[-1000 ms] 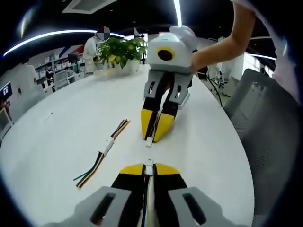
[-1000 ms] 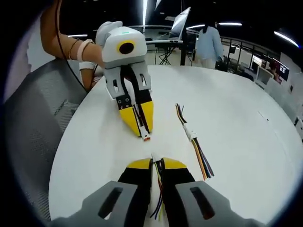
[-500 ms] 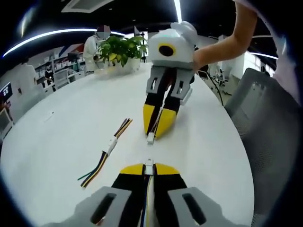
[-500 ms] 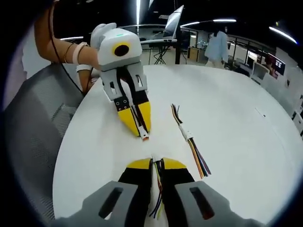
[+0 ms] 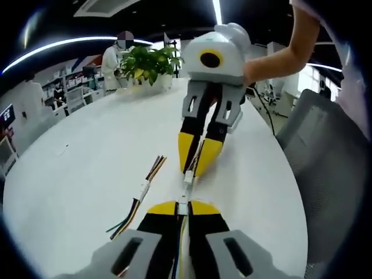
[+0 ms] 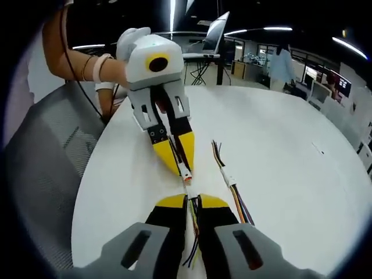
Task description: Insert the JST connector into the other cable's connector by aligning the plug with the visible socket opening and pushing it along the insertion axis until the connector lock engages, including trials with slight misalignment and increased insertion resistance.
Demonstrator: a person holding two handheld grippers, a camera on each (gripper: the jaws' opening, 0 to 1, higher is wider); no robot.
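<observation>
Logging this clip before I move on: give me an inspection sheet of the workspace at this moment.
Surface: white round table, no marks seen.
Job's things: left connector and right connector, tip to tip; whether they are mated cannot be told.
Clutter: a spare joined cable pair lying flat beside the grippers.
Grippers: left gripper shut on its cable; right gripper shut on its cable; they face each other, low over the table.
Cables: coloured wires trail back between the right gripper's jaws.
Surroundings: potted plant at the table's far edge, grey mesh chair, open office with people behind.
</observation>
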